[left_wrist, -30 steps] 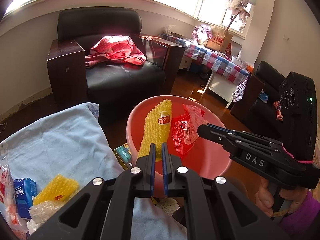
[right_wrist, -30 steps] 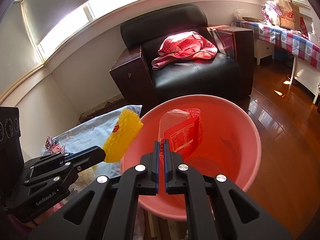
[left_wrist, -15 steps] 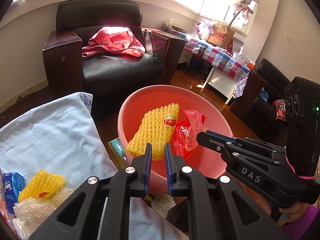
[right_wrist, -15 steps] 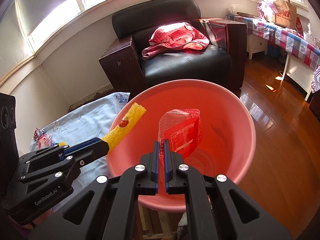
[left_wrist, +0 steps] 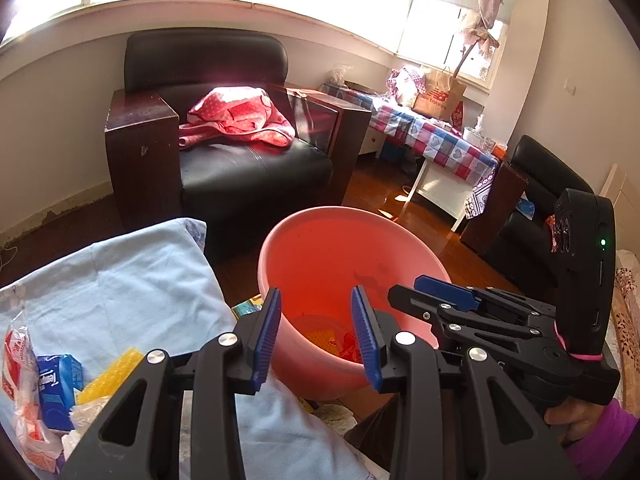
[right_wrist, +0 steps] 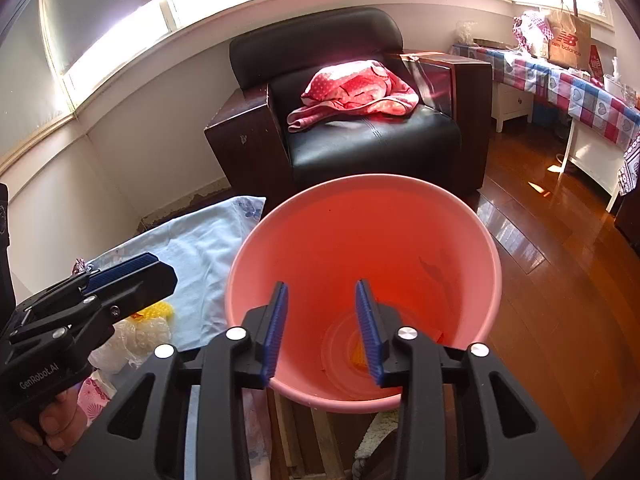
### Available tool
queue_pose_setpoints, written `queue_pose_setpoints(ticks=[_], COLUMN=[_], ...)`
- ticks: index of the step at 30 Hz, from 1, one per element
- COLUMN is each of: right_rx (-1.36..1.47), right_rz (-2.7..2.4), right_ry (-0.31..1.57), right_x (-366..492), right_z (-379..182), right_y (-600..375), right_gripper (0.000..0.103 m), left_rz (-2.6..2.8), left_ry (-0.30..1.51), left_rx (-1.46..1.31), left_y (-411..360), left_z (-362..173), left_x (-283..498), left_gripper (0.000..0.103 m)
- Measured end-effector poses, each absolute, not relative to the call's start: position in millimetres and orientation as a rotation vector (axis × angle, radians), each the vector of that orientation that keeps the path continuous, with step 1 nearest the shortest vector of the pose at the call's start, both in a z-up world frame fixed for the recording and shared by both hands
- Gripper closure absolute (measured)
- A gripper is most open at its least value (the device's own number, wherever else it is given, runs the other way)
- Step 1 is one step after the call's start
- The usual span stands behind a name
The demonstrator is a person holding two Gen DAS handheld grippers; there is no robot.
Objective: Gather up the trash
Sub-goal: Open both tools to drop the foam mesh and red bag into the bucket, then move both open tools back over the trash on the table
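A pink bucket (left_wrist: 320,240) (right_wrist: 360,216) stands beside the table. A yellow foam net (left_wrist: 322,335) (right_wrist: 358,356) and a red wrapper (left_wrist: 349,350) lie at its bottom. My left gripper (left_wrist: 316,330) is open and empty above the bucket's near rim. My right gripper (right_wrist: 322,326) is open and empty over the bucket's mouth. The right gripper shows in the left wrist view (left_wrist: 444,292). More trash lies on the light blue cloth (left_wrist: 120,280): a yellow foam net (left_wrist: 108,376), a blue carton (left_wrist: 58,384), clear plastic wrap (right_wrist: 136,338).
A black armchair (right_wrist: 360,132) with a red blanket (right_wrist: 356,90) stands behind the bucket. A table with a checked cloth (left_wrist: 436,136) is at the back right. A second dark chair (left_wrist: 536,200) is at the right. The floor (right_wrist: 560,280) is polished wood.
Both grippers have opened. The yellow foam net has dropped from the left gripper and the red wrapper from the right gripper into the bucket.
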State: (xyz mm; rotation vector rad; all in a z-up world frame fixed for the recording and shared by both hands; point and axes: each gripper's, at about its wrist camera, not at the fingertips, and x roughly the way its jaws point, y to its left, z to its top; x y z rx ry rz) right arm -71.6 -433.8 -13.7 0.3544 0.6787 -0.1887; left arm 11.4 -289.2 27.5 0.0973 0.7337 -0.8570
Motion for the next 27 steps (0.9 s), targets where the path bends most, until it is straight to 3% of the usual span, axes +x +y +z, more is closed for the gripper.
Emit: queue_pose_setpoints(ticks=[14, 16, 27], right_rx=[0.286, 0.248, 0.128], right_rz=[0.076, 0.128, 0.140], right_ry=[0.639, 0.666, 0.789], right_x=[-62, -57, -37], right_z=[6, 6, -12], right_y=[-357, -340, -285], right_gripper=[0.062, 0.062, 0.062], left_rz=[-0.611, -0.560, -0.390], left_ry=[0.596, 0.594, 0.659], left_rx=[0.068, 0.066, 0.065], left_y=[-164, -142, -50], left_z=[71, 71, 40], left_x=[7, 6, -6], left_gripper=[0.065, 0.056, 0.056])
